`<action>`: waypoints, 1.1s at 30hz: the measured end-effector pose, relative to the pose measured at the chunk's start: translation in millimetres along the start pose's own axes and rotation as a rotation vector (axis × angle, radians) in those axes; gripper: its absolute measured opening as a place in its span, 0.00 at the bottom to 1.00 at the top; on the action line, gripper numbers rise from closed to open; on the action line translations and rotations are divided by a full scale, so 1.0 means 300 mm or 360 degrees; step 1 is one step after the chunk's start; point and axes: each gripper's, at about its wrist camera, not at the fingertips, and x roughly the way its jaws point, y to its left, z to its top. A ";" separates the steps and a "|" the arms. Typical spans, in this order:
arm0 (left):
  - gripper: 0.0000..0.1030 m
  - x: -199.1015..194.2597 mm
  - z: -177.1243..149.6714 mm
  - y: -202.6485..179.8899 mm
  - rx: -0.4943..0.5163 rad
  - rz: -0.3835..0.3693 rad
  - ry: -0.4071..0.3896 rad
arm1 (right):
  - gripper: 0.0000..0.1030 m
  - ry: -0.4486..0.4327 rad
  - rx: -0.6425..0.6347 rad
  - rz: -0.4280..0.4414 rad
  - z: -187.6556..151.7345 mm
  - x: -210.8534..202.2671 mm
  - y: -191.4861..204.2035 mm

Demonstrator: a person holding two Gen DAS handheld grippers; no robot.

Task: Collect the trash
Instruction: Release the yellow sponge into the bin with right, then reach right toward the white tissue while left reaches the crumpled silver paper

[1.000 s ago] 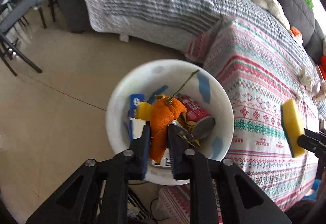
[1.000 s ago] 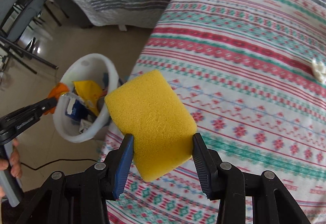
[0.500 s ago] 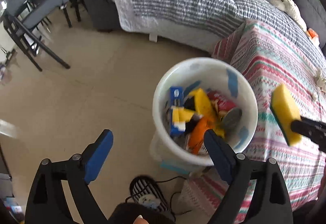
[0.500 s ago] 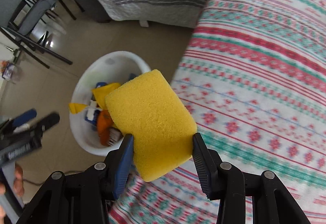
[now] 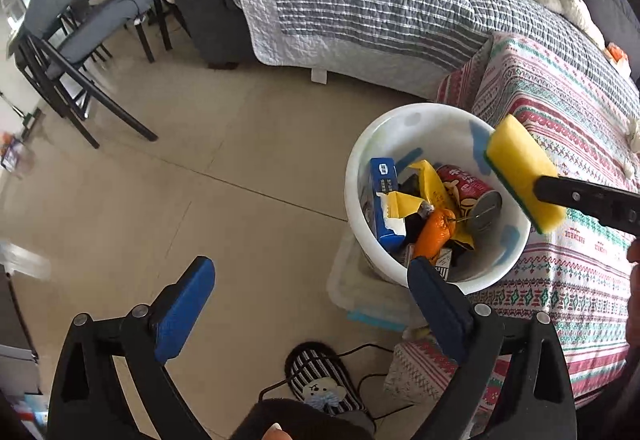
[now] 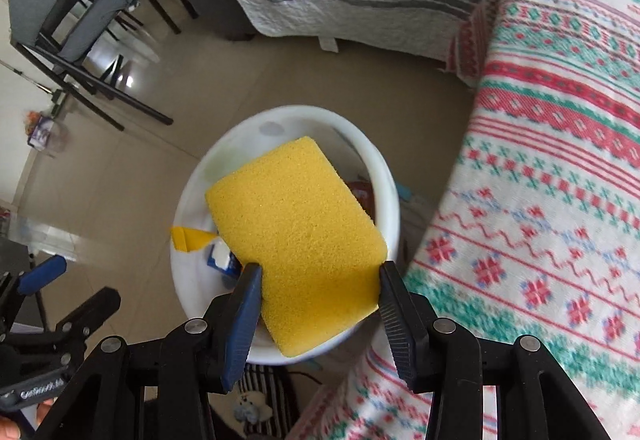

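Right tool (image 6: 316, 292) pinching one yellow sponge (image 6: 296, 240) over one white bin (image 5: 400, 143), left tool (image 5: 308, 288) spread empty.

Left tongs (image 5: 308, 292) spread empty, yellow sponge (image 5: 520, 175) over white bin (image 5: 356, 175)

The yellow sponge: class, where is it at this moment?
The yellow sponge is clamped in the right gripper, held over the white bin beside the patterned blanket.

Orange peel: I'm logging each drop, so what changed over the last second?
The left gripper let go of the orange peel, now in the white bucket, opened and backed away. The right gripper carried the yellow sponge over the bucket, still clamped.
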 end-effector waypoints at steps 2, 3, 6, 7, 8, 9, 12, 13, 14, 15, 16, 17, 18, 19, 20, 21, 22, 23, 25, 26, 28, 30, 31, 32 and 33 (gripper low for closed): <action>0.96 -0.006 -0.001 0.003 -0.0002 0.0002 -0.0005 | 0.54 -0.0034 -0.0038 0.0013 0.009 0.002 0.015; 0.96 -0.010 -0.002 0.003 -0.0002 0.0001 -0.0008 | 0.57 -0.0046 -0.0045 0.0012 0.013 0.003 0.019; 0.96 -0.020 -0.003 0.001 -0.0003 -0.0005 -0.0015 | 0.66 -0.0091 -0.0032 0.0017 0.023 -0.004 0.021; 0.96 -0.022 -0.001 -0.002 0.0001 -0.0008 -0.0017 | 0.69 -0.0113 -0.0036 0.0004 0.023 -0.014 0.019; 0.96 -0.026 0.000 -0.007 0.0005 -0.0010 -0.0020 | 0.70 -0.0122 -0.0043 -0.0008 0.021 -0.022 0.015; 0.96 -0.028 0.001 -0.009 0.0009 -0.0014 -0.0022 | 0.71 -0.0130 -0.0050 -0.0027 0.018 -0.034 0.012; 0.96 -0.035 0.005 -0.026 0.0025 -0.0046 -0.0015 | 0.73 -0.0162 -0.0047 -0.0079 0.002 -0.076 -0.006; 0.96 -0.037 0.008 -0.033 0.0030 -0.0058 -0.0012 | 0.74 -0.0174 -0.0034 -0.0101 -0.005 -0.093 -0.018; 0.96 -0.040 0.010 -0.042 0.0035 -0.0070 -0.0009 | 0.76 -0.0182 -0.0019 -0.0122 -0.013 -0.108 -0.034; 0.96 -0.041 0.013 -0.050 0.0041 -0.0078 -0.0007 | 0.80 -0.0191 0.0003 -0.0150 -0.022 -0.123 -0.050; 0.96 -0.044 0.016 -0.064 0.0046 -0.0087 -0.0005 | 0.81 -0.0198 0.0027 -0.0183 -0.033 -0.140 -0.069; 0.96 -0.046 0.018 -0.076 0.0049 -0.0095 -0.0003 | 0.81 -0.0197 0.0044 -0.0209 -0.043 -0.154 -0.089; 0.96 -0.049 0.020 -0.086 0.0052 -0.0101 -0.0001 | 0.81 -0.0192 0.0059 -0.0233 -0.051 -0.168 -0.109; 0.96 -0.052 0.025 -0.104 0.0059 -0.0116 0.0000 | 0.81 -0.0190 0.0068 -0.0252 -0.057 -0.180 -0.127; 0.96 -0.055 0.028 -0.117 0.0064 -0.0128 0.0002 | 0.81 -0.0192 0.0080 -0.0279 -0.064 -0.195 -0.151; 0.96 -0.056 0.031 -0.132 0.0068 -0.0142 0.0007 | 0.81 -0.0200 0.0095 -0.0312 -0.070 -0.213 -0.180; 0.96 -0.058 0.037 -0.155 0.0070 -0.0165 0.0016 | 0.81 -0.0206 0.0106 -0.0335 -0.075 -0.225 -0.200; 0.96 -0.059 0.042 -0.170 0.0070 -0.0183 0.0021 | 0.81 -0.0214 0.0125 -0.0372 -0.082 -0.243 -0.230; 0.96 -0.063 0.053 -0.208 0.0069 -0.0220 0.0028 | 0.81 -0.0224 0.0158 -0.0459 -0.095 -0.278 -0.297; 0.96 -0.064 0.059 -0.230 0.0075 -0.0235 0.0031 | 0.81 -0.0227 0.0174 -0.0491 -0.103 -0.294 -0.321; 0.96 -0.068 0.070 -0.274 0.0101 -0.0249 0.0027 | 0.82 -0.0235 0.0224 -0.0560 -0.110 -0.328 -0.395; 0.96 -0.068 0.080 -0.313 0.0129 -0.0250 0.0023 | 0.82 -0.0253 0.0306 -0.0620 -0.113 -0.370 -0.484; 0.96 -0.064 0.086 -0.340 0.0145 -0.0250 0.0028 | 0.81 -0.0263 0.0348 -0.0648 -0.112 -0.389 -0.528; 0.96 -0.062 0.089 -0.357 0.0155 -0.0249 0.0031 | 0.81 -0.0272 0.0379 -0.0667 -0.111 -0.403 -0.562; 0.96 -0.059 0.091 -0.373 0.0164 -0.0246 0.0034 | 0.81 -0.0279 0.0409 -0.0684 -0.112 -0.417 -0.597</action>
